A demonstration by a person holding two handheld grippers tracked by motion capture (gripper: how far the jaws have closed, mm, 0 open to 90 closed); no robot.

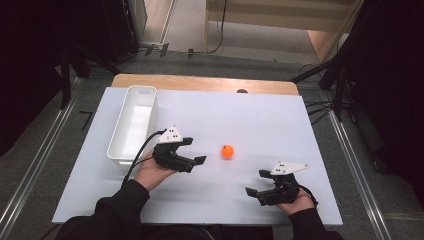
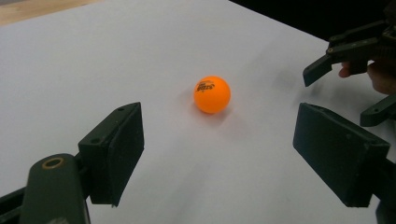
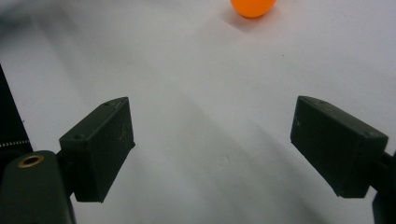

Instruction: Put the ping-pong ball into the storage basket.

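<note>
An orange ball (image 1: 227, 151) lies on the white table (image 1: 250, 120), near its middle. My left gripper (image 1: 196, 151) is open a short way to the ball's left, jaws pointing at it; in the left gripper view the ball (image 2: 212, 94) sits ahead between the wide jaws, untouched. My right gripper (image 1: 256, 182) is open near the front right of the table, jaws pointing left, with nothing between them. In the right gripper view the ball (image 3: 252, 6) is cut off by the top edge. The right gripper (image 2: 343, 77) also appears at the far right of the left gripper view.
A white rectangular bin (image 1: 134, 122) stands empty at the table's left side, just beyond my left hand. The table's wooden far edge (image 1: 205, 82) borders a grey floor with rails, dark stands and cables around it.
</note>
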